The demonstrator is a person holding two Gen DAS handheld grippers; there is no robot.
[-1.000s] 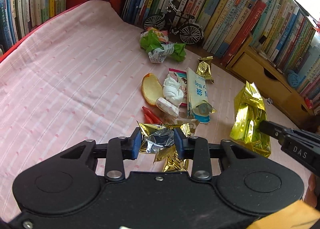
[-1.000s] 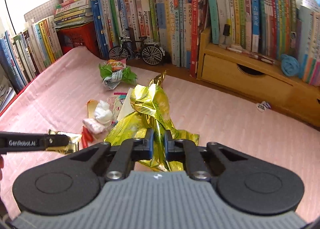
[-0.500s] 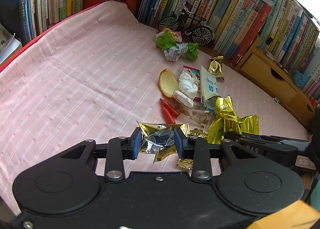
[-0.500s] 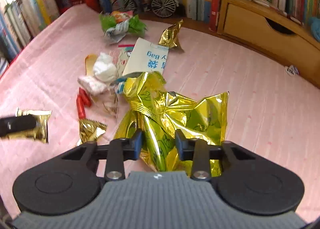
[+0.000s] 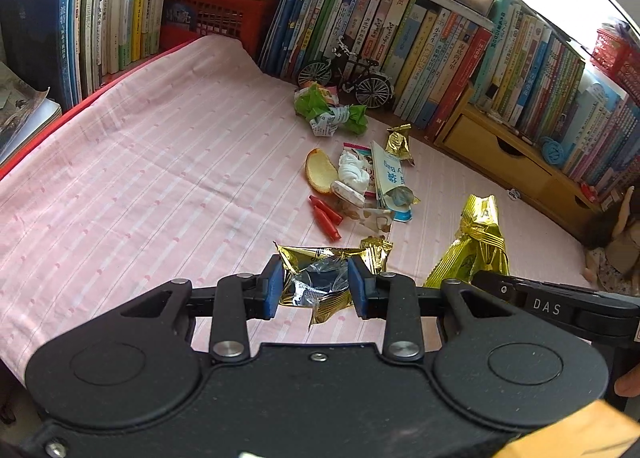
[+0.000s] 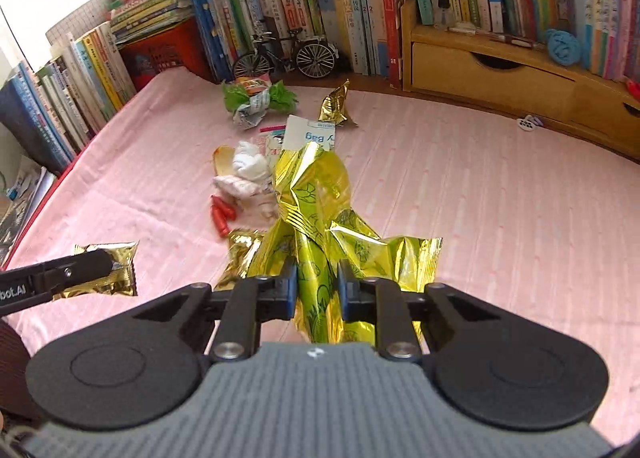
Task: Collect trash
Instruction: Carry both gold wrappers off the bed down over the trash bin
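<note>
**Left wrist view: each gripper clamps a gold wrapper above the pink cloth**

In the left wrist view, the left gripper point(image 5: 316, 286) has its blue pads pressed on a small gold wrapper point(image 5: 320, 278) with a silver inside; the wrapper is lifted clear of the pink cloth point(image 5: 140, 177). To its right stands the big gold bag point(image 5: 476, 242), with the right gripper's black finger reaching across in front of it.

In the right wrist view, the right gripper point(image 6: 317, 286) is closed on the crumpled lower part of the big gold bag point(image 6: 316, 209), which rises between the pads and fans out to the right. Its jaws have just been closing, with the bag between them. At the left edge, the left gripper's finger holds the small gold wrapper point(image 6: 108, 266) off the cloth.

The remaining trash lies in a loose pile mid-cloth: two red pieces point(image 5: 326, 215), a white tissue wad point(image 5: 352, 173), a yellowish peel point(image 5: 320, 171), a blue-and-white bag point(image 5: 390, 177), another gold scrap point(image 5: 378, 250). Farther back lie a green wrapper point(image 5: 328, 109) and a small gold twist point(image 5: 398, 141), near a toy bicycle point(image 5: 346, 73) set before rows of books point(image 5: 420, 41).
</note>
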